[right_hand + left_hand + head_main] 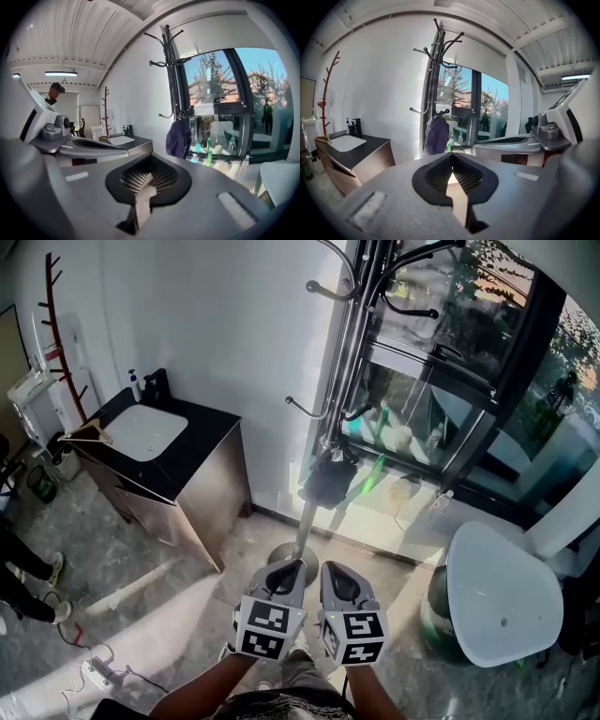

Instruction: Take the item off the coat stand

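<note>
A metal coat stand (349, 352) rises by the window, its round base (292, 556) on the floor just ahead of me. A dark item (329, 478) hangs from one of its low hooks. It shows as a dark purple cloth (436, 136) in the left gripper view and as a navy bundle (179, 138) in the right gripper view. My left gripper (288, 570) and right gripper (341, 579) are held side by side, low and well short of the item. Both are shut with nothing between the jaws, as the left gripper (452, 154) and right gripper (149, 157) show in their own views.
A cabinet with a black top and white sink (142, 433) stands at the left wall, beside a red coat tree (60, 334). A white round-cornered tabletop (502, 596) sits at the right. A glass tank (412, 418) lines the window. Cables (98, 667) lie on the floor; a person's legs (26, 568) stand far left.
</note>
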Motion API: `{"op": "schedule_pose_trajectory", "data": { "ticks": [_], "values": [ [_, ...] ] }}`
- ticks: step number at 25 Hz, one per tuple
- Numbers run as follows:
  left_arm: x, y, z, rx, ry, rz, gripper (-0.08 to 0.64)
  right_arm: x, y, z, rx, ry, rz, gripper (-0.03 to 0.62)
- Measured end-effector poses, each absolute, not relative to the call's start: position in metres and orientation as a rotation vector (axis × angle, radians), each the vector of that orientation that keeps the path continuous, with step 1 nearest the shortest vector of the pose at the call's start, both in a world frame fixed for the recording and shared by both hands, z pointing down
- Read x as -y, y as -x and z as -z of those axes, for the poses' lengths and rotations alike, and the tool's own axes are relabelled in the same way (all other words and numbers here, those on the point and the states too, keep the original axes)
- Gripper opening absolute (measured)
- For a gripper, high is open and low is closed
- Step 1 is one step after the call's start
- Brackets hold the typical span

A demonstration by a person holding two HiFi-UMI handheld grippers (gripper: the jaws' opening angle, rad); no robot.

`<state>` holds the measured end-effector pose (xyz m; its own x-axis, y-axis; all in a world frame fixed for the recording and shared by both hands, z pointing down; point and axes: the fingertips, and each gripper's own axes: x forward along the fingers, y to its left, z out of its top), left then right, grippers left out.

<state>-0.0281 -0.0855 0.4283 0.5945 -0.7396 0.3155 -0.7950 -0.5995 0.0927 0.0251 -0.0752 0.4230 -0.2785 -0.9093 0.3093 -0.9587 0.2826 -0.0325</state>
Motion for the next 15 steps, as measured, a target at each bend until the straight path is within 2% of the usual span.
{"op": "schedule_pose_trajectory", "data": {
  "ticks": [15],
  "values": [
    [0.168,-0.005,-0.442,1.348,-2.537,-0.376,0.002,0.168,-0.065,-0.435,2.342,-1.684,-0.295,0.006]
  ]
}}
